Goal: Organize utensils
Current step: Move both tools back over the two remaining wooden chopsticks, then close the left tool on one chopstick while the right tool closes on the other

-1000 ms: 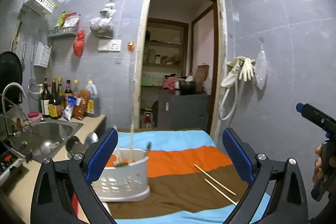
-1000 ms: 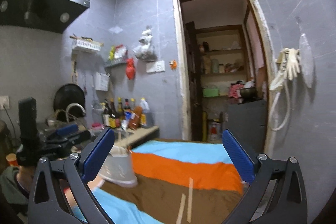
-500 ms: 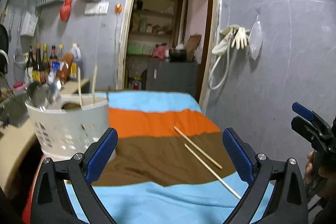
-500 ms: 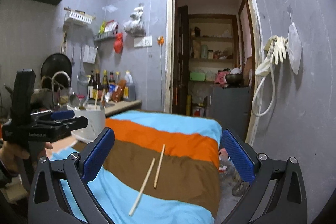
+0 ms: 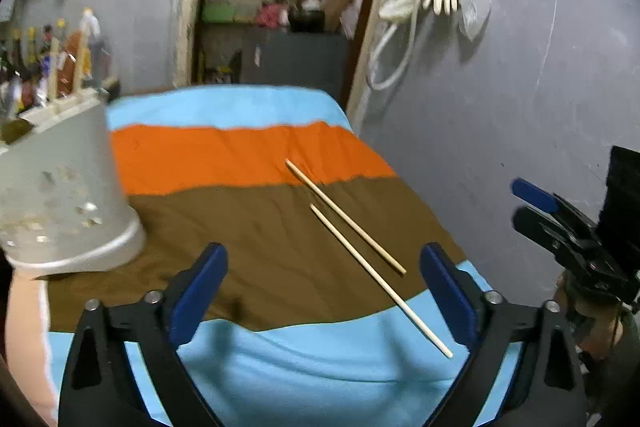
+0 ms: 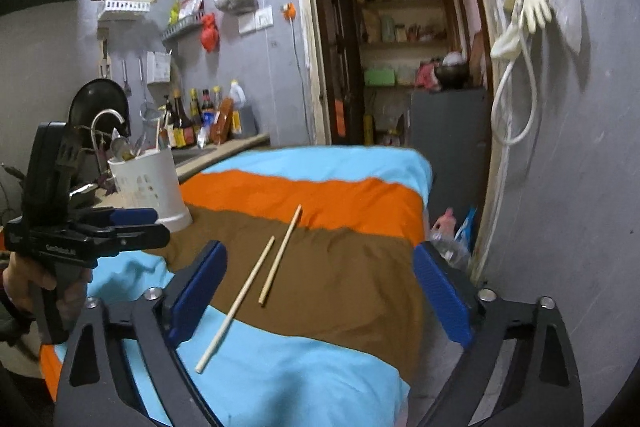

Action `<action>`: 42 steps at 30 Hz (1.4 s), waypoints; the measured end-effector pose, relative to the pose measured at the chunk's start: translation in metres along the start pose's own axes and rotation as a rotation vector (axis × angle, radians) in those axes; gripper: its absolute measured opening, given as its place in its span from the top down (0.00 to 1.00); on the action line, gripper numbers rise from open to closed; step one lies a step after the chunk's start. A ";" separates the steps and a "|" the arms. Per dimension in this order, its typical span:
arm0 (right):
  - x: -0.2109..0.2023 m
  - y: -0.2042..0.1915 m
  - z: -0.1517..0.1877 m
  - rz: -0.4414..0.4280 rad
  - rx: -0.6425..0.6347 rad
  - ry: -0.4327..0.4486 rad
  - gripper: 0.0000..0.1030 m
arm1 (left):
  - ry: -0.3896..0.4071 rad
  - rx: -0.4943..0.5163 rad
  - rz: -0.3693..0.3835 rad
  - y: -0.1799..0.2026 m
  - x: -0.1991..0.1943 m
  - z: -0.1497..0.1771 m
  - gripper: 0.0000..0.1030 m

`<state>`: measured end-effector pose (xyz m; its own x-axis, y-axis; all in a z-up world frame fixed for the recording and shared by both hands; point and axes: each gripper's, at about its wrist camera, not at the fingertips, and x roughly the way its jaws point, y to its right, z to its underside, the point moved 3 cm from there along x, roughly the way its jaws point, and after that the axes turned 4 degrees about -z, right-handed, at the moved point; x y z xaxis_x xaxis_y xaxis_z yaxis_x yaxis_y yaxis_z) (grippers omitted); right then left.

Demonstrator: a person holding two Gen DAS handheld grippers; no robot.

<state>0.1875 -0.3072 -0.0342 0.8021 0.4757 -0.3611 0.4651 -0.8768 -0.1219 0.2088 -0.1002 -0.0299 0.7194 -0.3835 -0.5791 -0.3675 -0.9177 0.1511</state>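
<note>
Nearest in the left wrist view, the left gripper (image 5: pixel 322 287) stands with its blue pads wide apart and closing; only striped cloth shows between them, and it holds nothing. The right gripper (image 6: pixel 320 287) reads the same in its own view: pads wide, closing, nothing pressed between them.

Just past the pads lies the striped cloth (image 5: pixel 248 155), banded light blue, brown, orange and light blue again, draped over the tabletop. On it rest two chopsticks, nearly parallel and close together but not touching. In the left view the nearer chopstick (image 5: pixel 380 281) runs from the brown band down to about 4 o'clock, its near tip on the blue band close to the right-hand pad. The farther chopstick (image 5: pixel 344 217) starts on the orange band and ends on the brown. In the right view the pair slants toward 7 o'clock between the pads.

At 9 o'clock in the left view stands a white utensil holder (image 5: pixel 60 195), perforated, on the cloth's left edge, with sticks and utensils poking from its top. Farther back, bottles (image 6: pixel 200 123) line the wall near a sink tap (image 6: pixel 106 119). Beyond is an open doorway (image 6: pixel 400 39) with shelves, and pale gloves (image 6: pixel 528 7) hang on the grey wall at 2 o'clock.
</note>
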 end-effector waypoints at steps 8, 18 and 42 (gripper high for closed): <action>0.036 0.021 0.004 -0.069 0.070 -0.116 0.49 | -0.173 -0.044 0.127 0.001 0.043 -0.002 0.60; 0.062 0.041 0.006 -0.088 0.121 -0.190 0.56 | -0.326 -0.079 0.150 0.003 0.089 -0.010 0.77; 0.169 0.032 -0.021 -0.256 0.139 -0.413 0.64 | -0.344 0.001 0.028 -0.024 0.102 -0.021 1.00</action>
<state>0.3458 -0.2535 -0.0802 0.4404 0.6340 -0.6357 0.5504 -0.7500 -0.3667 0.3040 -0.1193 -0.0757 0.4681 -0.3504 -0.8112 -0.3848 -0.9073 0.1698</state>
